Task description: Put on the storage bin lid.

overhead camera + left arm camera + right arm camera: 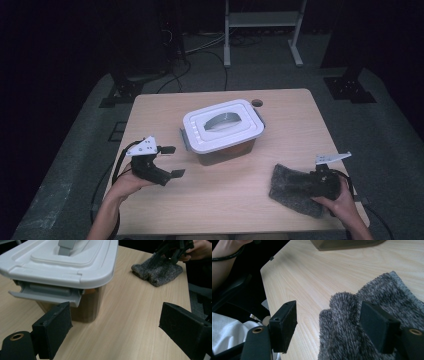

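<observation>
Grey cloth (295, 190): near desk's (230, 200) front right corner.
Right hand-held gripper (327, 322): jaws apart, one resting on cloth.
Left hand-held gripper (170, 161): jaws spread, empty, beside lidded box (222, 131).

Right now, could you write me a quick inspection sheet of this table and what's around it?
Surface: light wooden table, round hole at far edge.
Job's things: grey fuzzy cloth near right; lidded white box at centre, lid on.
Clutter: nothing seen.
Grippers: left gripper open, above bare table; right gripper open, jaws astride the cloth's edge.
Cables: black cable trails from left gripper.
Surroundings: dark room, grey floor, metal frame behind.
</observation>
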`<action>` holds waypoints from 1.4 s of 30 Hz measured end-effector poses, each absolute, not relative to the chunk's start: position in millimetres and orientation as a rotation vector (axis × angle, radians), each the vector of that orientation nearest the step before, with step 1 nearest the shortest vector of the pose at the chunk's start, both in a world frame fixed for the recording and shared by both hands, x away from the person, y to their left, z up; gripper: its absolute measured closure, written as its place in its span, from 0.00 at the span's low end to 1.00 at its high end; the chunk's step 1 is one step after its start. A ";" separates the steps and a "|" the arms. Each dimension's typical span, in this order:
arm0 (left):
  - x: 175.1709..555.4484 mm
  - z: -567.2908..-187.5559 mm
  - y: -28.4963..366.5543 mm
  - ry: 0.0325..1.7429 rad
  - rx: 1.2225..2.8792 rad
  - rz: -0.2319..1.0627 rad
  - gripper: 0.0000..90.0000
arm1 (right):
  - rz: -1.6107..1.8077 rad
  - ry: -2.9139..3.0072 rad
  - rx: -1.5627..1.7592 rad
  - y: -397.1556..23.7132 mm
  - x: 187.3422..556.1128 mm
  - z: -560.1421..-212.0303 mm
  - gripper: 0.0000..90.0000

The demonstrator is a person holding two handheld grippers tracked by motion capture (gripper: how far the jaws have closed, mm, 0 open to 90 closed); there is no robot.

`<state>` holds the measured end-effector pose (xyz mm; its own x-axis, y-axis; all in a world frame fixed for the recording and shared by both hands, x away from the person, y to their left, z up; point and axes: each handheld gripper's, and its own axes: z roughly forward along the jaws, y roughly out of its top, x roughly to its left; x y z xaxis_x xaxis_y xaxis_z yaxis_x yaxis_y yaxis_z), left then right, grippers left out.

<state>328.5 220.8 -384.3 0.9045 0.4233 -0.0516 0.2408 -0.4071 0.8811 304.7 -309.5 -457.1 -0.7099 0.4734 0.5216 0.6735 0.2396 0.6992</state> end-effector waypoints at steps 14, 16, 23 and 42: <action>324.1 -407.0 233.7 0.538 2.005 0.225 0.11 | -1.468 -2.305 -1.091 -313.0 304.2 -457.4 0.32; 323.4 -410.9 235.8 0.548 2.002 0.218 0.11 | -1.471 -2.305 -1.092 -313.2 303.8 -457.4 0.32; 321.4 -419.1 240.8 0.568 2.015 0.230 0.11 | -1.476 -2.306 -1.097 -315.1 303.2 -457.3 0.32; 314.5 -441.3 253.9 0.651 1.981 0.210 0.10 | -1.502 -2.289 -1.111 -319.4 301.7 -456.9 0.32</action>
